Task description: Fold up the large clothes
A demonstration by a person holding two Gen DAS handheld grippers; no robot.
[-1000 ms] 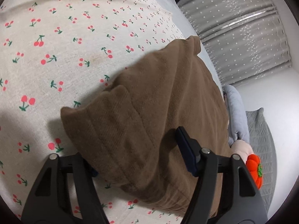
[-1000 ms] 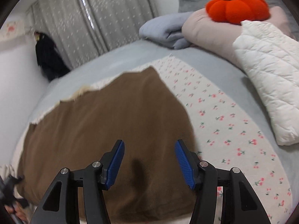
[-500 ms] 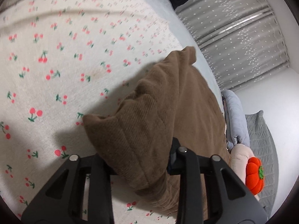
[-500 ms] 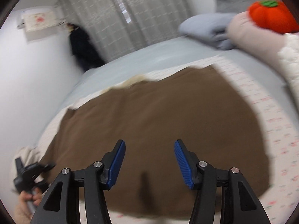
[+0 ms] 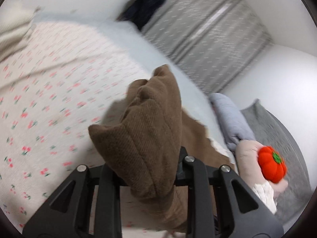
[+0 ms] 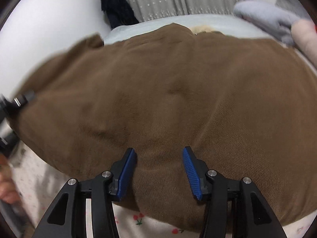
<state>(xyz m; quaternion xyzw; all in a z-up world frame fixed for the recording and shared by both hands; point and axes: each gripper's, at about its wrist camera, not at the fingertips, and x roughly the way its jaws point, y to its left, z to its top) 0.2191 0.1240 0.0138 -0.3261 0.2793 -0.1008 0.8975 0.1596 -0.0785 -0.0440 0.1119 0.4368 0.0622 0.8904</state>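
Left gripper (image 5: 146,170): its jaws have just been closing and now pinch a corner of the brown garment (image 5: 150,134), lifted above the cherry-print sheet (image 5: 49,103).
Brown garment: spread wide on the sheet in the right wrist view.
Right gripper (image 6: 159,170): jaws closing a little, apart, nothing pinched, over the garment's near edge.
Pumpkin cushion (image 5: 272,167): far right.

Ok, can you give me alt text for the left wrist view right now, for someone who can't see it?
The left hand-held gripper is clamped on a bunched corner of the brown garment, its jaws having just closed on it, holding it raised above the cherry-print sheet. To the right lie a grey folded blanket and an orange pumpkin plush, with grey curtains behind; the picture is motion-blurred.
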